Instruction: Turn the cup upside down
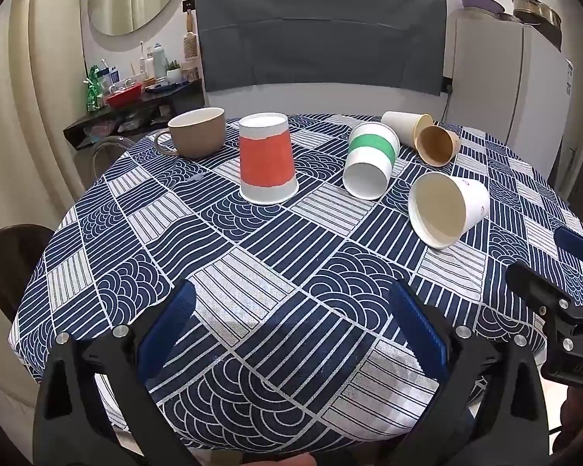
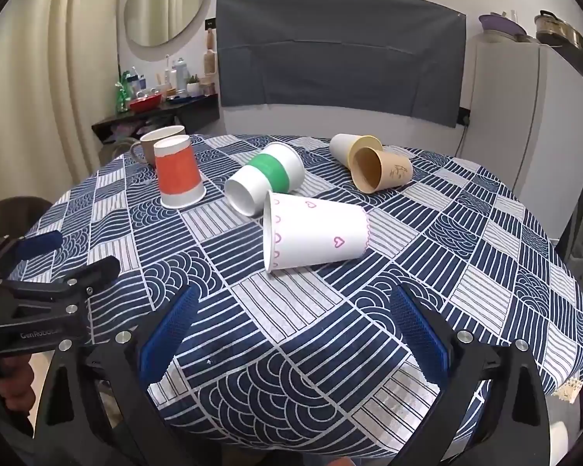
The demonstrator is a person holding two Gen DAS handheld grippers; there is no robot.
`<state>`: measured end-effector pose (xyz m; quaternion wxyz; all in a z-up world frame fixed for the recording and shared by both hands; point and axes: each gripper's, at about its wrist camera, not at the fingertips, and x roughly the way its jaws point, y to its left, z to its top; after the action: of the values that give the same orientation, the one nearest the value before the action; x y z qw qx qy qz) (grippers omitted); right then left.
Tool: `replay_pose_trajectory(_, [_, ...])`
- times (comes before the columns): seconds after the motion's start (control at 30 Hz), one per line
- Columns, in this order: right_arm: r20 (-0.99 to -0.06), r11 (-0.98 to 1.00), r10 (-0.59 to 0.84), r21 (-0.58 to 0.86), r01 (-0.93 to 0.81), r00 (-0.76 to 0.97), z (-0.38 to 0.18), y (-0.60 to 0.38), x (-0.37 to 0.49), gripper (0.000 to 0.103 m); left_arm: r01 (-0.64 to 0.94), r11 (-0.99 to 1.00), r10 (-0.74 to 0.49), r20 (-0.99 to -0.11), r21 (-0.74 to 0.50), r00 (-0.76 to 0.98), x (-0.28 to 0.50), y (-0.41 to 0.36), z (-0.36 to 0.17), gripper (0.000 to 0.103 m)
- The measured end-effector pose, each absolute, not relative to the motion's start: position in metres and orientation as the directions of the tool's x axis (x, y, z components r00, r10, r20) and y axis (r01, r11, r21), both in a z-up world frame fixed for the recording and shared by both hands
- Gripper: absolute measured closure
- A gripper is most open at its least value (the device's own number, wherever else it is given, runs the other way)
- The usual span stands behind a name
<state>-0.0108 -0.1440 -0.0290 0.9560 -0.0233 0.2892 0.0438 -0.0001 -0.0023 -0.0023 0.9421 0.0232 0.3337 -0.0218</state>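
Approach step, I'd judge: both grippers hanging wide open w/ nothing held. Heart cup (image 2: 316, 233) is lying on its side just ahead of the right gripper (image 2: 291, 334), between its fingers' lines, mouth facing left. Next: closing in on its wall, then turning it rim-down. Left gripper (image 1: 291, 334) is idling.

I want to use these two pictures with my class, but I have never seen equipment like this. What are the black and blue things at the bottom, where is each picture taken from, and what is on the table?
There is no robot: a person holds a two-finger clamp tool in each hand, each with its own camera. One picture looks along the left gripper, the other along the right gripper. Both are open and hold nothing. On the patterned tablecloth an orange cup stands upside down beside an upright brown mug. Lying on their sides: a green-banded cup, a heart-print cup, a brown paper cup and a white cup.
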Motion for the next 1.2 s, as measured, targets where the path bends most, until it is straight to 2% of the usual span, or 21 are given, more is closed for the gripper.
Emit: replay_pose_trajectory(1.2, [-0.568,0.994,0.074,-0.021,-0.104,0.82,-0.0347,-0.1416,-0.0094,0.008,0.047,0.999,-0.025,-0.641,0.016,0.767,0.0003,0.0016,-0.0055,0.006])
